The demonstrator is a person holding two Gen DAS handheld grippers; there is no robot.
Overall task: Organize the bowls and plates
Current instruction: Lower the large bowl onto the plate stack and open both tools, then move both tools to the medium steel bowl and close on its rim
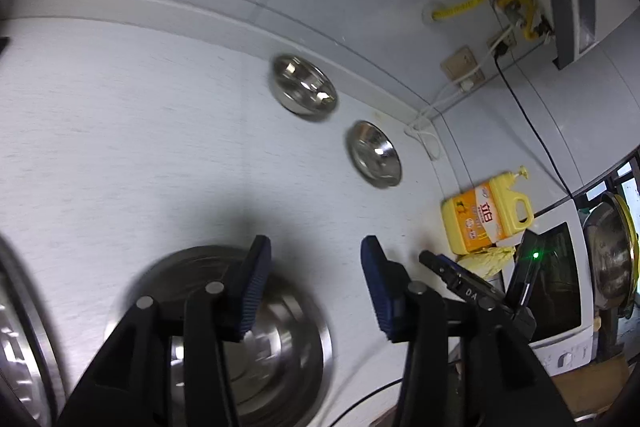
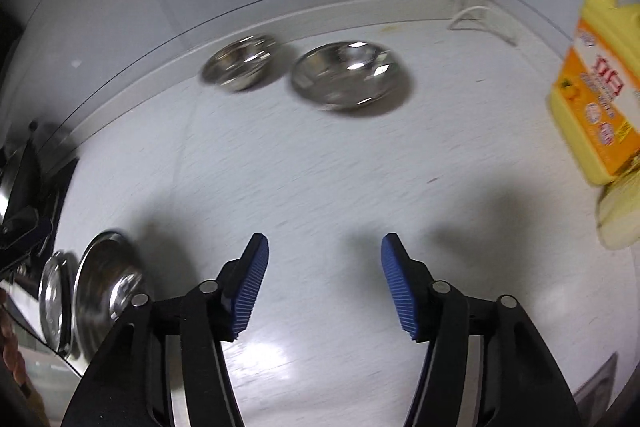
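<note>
Left wrist: left tool [image 1: 316, 267] agape, empty; steel plate [image 1: 280, 339] just beneath.

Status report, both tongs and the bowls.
Left tongs open over large steel plate. Right tongs open, empty. Two bowls by the wall, nothing between.

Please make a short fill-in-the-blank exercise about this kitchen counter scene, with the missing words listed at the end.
1. Both the left claw and the right claw hold ____ between their blue pads.
2. The two small bowls, one beside the other, are made of ____.
3. The detergent bottle is mostly ____ in colour.
4. The large steel plate lies under the ____ claw.

Missing words: nothing; steel; yellow; left
</note>
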